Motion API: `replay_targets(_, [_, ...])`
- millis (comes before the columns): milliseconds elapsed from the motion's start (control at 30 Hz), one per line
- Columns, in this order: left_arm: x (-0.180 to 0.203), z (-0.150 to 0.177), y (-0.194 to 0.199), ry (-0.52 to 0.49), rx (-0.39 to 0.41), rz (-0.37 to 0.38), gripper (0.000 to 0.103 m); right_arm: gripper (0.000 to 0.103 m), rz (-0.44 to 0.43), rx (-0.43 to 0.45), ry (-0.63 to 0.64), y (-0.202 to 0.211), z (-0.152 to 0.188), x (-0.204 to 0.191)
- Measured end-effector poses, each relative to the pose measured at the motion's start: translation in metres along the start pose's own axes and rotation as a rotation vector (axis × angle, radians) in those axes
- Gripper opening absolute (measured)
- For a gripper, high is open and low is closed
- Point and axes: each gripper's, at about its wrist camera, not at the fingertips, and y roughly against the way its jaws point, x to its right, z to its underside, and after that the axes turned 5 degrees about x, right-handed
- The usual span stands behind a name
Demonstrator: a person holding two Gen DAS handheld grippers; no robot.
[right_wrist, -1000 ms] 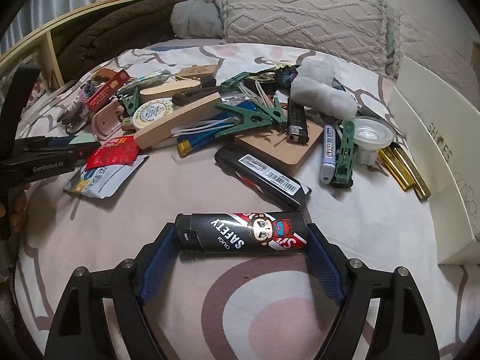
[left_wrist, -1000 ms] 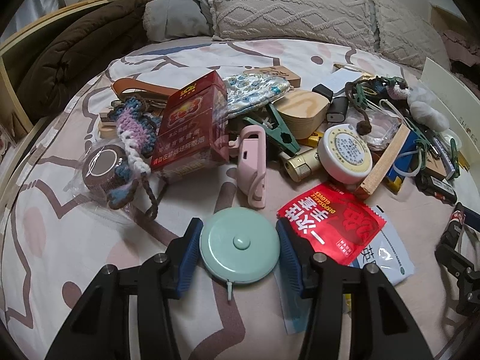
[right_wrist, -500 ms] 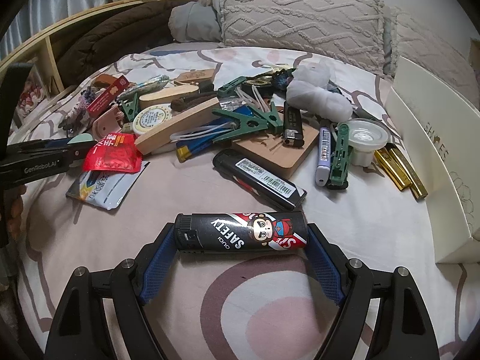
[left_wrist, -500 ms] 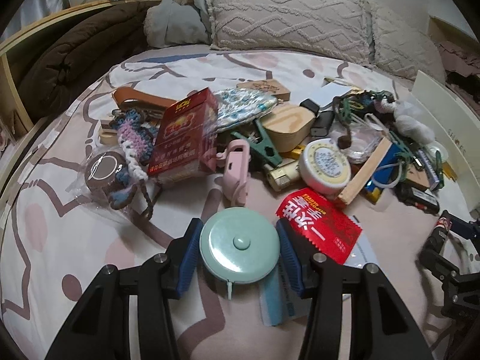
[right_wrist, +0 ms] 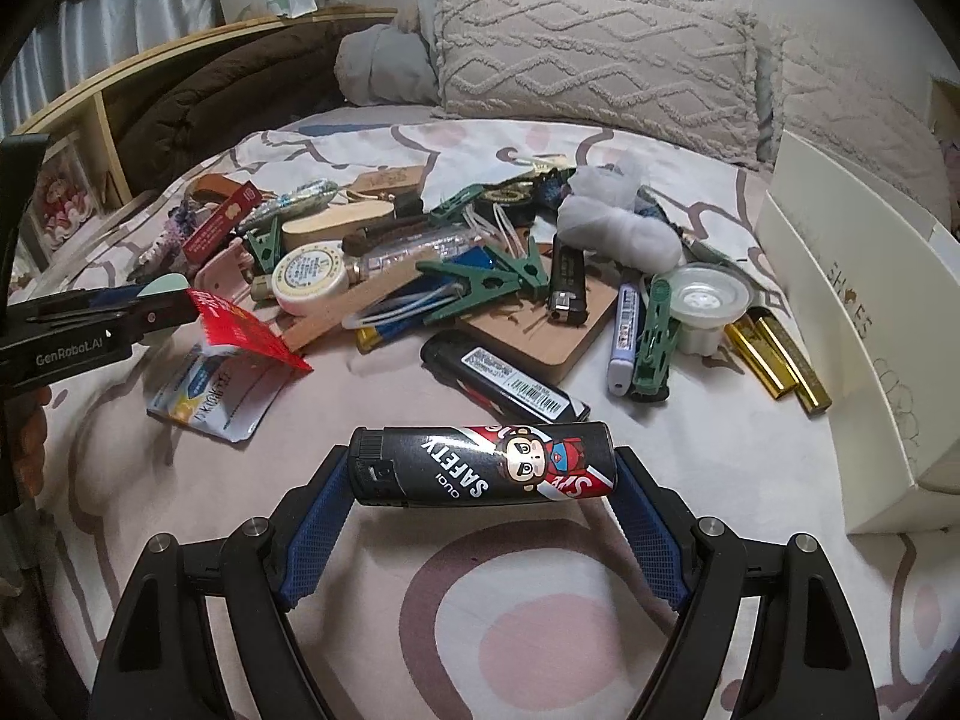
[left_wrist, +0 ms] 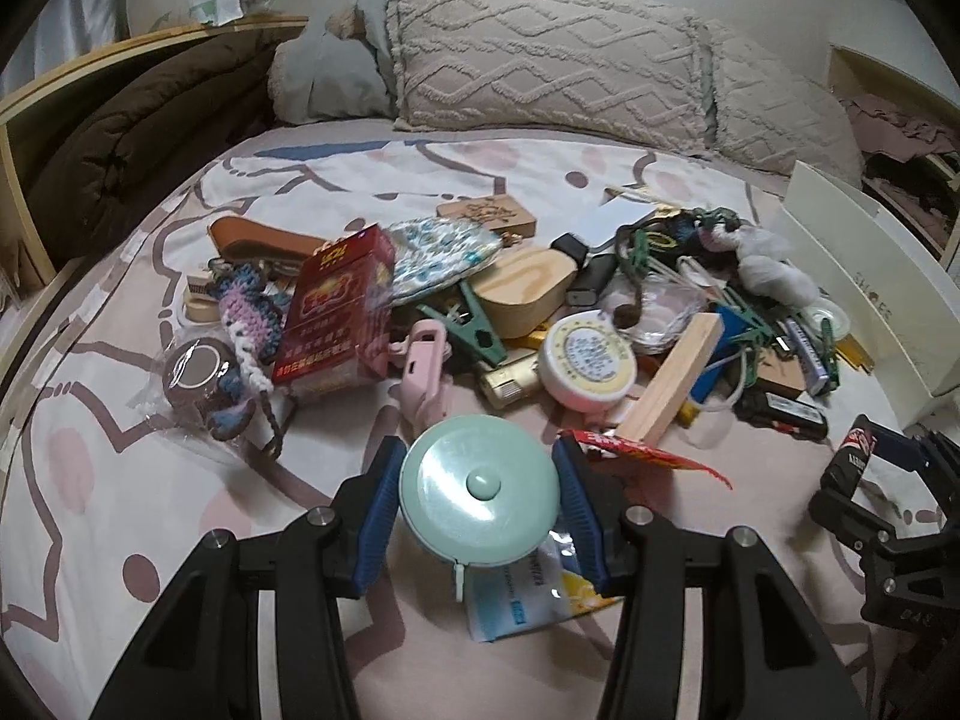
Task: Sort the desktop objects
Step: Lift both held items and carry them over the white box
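Note:
My left gripper (left_wrist: 477, 504) is shut on a round mint-green tape measure (left_wrist: 480, 489), held above the bedsheet; its blue pads press both sides. A red packet (left_wrist: 648, 453) rides up against the right finger, tilted off the sheet, above a white-and-blue sachet (left_wrist: 528, 594). My right gripper (right_wrist: 483, 501) is shut on a black lighter (right_wrist: 483, 465) with a cartoon print, held crosswise by its two ends. In the left wrist view the right gripper (left_wrist: 864, 480) shows at the right edge. In the right wrist view the left gripper (right_wrist: 144, 306) shows at the left edge.
A heap of small things covers the bed: red box (left_wrist: 336, 312), pink clip (left_wrist: 420, 366), round white tin (left_wrist: 588, 357), wood block (left_wrist: 672, 378), green clips (right_wrist: 480, 288), black lighters (right_wrist: 504, 381), gold tubes (right_wrist: 780, 360). A white shoe box (right_wrist: 858, 312) stands right. Pillows (left_wrist: 552, 60) lie behind.
My left gripper has risen with the tape measure, and the red packet has lifted and tilted with its right finger. The right gripper with the lighter has hardly moved.

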Motion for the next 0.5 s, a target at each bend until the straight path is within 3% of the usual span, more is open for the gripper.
replay_targets(500, [0.012,-0.005,0.023,-0.020,0.054,0.040,0.050,0.084,-0.006,0.033,-0.020,0.013,-0.007,0.009])
